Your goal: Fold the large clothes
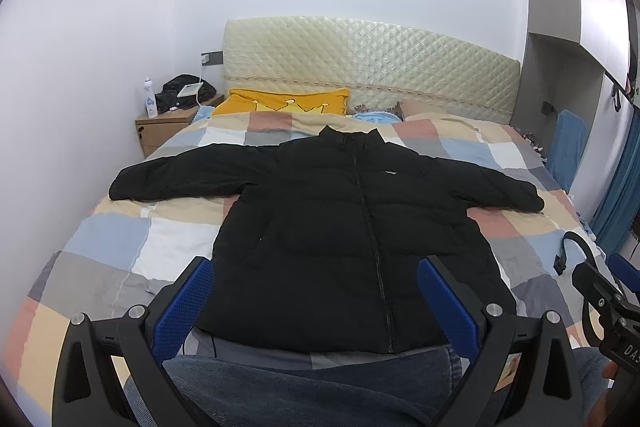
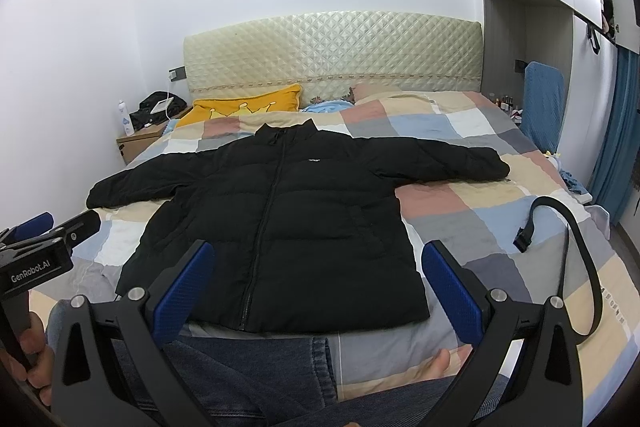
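jacket [image 1: 340, 227]: black, puffy, zipped, flat on bed [image 1: 120, 259], hem at foot edge, 2 sleeves spread | left gripper [image 1: 316, 301]: jaws wide, empty | right gripper [image 2: 316, 287]: jaws wide, empty | handling: likely soft, light, springy, slippery; pinch cuffs, hem corners

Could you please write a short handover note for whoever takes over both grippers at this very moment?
Left gripper: open, empty, held above the jacket's hem.
Right gripper: open, empty, also near the hem.
The black padded zip-up jacket lies face up and zipped on the checked patchwork bedspread, both sleeves spread out sideways, collar toward the quilted cream headboard.
Done: jacket laid out flat. No fold made yet.
Left: probably fold each sleeve across the body, then bring the hem up toward the collar.
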Available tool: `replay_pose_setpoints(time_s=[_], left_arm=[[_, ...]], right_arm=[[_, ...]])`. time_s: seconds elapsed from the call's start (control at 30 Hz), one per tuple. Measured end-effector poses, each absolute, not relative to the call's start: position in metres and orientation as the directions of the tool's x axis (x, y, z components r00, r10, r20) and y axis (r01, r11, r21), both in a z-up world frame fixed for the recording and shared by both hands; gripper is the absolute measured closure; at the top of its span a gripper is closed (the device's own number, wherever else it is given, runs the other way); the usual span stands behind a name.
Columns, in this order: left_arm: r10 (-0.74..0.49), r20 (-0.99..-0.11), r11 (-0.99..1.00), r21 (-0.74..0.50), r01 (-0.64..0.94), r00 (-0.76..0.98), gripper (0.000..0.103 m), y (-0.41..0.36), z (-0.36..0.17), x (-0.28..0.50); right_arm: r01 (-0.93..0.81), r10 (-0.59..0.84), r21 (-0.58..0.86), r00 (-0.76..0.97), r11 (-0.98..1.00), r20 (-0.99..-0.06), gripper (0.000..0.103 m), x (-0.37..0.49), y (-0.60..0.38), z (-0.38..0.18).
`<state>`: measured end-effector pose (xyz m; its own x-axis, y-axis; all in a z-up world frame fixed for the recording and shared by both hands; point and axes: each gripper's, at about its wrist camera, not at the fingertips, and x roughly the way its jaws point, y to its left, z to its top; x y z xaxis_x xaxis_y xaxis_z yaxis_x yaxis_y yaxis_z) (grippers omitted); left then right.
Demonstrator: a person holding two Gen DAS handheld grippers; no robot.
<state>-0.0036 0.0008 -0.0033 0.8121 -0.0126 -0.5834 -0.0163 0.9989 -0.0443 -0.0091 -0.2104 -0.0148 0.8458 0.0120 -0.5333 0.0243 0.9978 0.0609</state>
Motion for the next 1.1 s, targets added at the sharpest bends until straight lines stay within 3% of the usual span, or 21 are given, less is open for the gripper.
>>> replay_pose_setpoints(time_s=[1.1], left_arm=[[-0.002,-0.592,0.999,-0.027,-0.017,0.806,0.0,-0.0014,-0.0048,-0.0044]], right_arm=[[0.03,-0.007,0.036,0.854,0.999,-0.521,0.0,-0.0171,-0.2041,-0.0155]])
